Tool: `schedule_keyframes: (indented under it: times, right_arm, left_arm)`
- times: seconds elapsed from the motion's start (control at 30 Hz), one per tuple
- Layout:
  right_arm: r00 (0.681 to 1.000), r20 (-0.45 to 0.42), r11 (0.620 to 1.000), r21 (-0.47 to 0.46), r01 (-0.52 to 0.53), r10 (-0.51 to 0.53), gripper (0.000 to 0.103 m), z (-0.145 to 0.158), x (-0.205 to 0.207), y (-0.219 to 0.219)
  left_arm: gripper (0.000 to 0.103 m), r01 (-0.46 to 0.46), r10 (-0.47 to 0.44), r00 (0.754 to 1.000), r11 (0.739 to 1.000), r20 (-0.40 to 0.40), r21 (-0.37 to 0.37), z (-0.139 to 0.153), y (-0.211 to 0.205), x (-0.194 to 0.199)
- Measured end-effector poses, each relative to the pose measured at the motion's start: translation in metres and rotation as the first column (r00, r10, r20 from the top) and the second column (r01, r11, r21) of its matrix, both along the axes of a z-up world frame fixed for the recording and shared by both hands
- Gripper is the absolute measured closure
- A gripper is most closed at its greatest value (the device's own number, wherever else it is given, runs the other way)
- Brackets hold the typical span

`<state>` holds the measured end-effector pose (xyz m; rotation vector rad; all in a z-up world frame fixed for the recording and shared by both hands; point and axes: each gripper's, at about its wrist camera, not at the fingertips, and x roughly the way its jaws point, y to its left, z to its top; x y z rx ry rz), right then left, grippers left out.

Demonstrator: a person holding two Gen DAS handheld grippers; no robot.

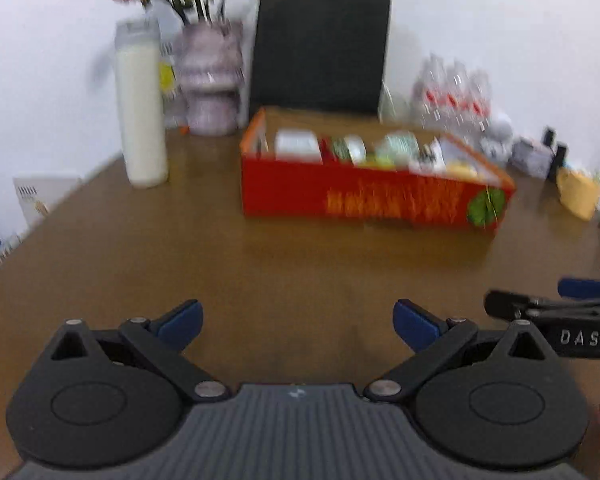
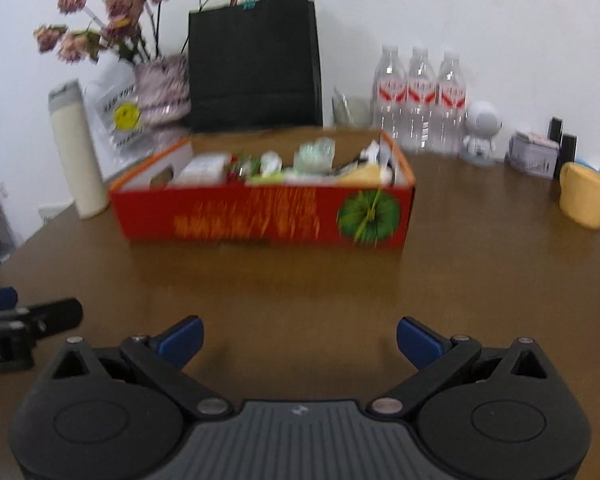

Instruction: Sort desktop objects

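Note:
A red cardboard box (image 1: 364, 196) (image 2: 260, 216) with orange lettering stands on the brown table (image 1: 220, 260) (image 2: 480, 280), filled with several small packets and desk items. My left gripper (image 1: 298, 322) is open and empty, low over the table in front of the box. My right gripper (image 2: 298, 340) is open and empty too, also in front of the box. The right gripper shows at the right edge of the left wrist view (image 1: 548, 312); the left gripper shows at the left edge of the right wrist view (image 2: 28, 320).
Along the back wall stand a tall white bottle (image 1: 140, 112) (image 2: 76, 152), a vase of dried flowers (image 1: 212, 80) (image 2: 160, 92), a black paper bag (image 1: 320, 48) (image 2: 256, 64), three water bottles (image 2: 420, 100), a white figurine (image 2: 480, 132), a grey tin (image 2: 534, 154) and a yellow cup (image 2: 584, 196).

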<state>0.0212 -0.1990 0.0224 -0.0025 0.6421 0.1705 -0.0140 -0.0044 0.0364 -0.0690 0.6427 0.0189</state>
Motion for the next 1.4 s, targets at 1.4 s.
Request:
schedule_keyframes:
  times: [1.4]
  right_arm:
    - [0.998, -0.056, 0.998, -0.045, 0.038, -0.04, 0.0, -0.026, 0.003, 0.018]
  left_arm:
    - [0.0, -0.007, 0.011, 0.998, 0.998, -0.058, 0.066, -0.034, -0.001, 0.018]
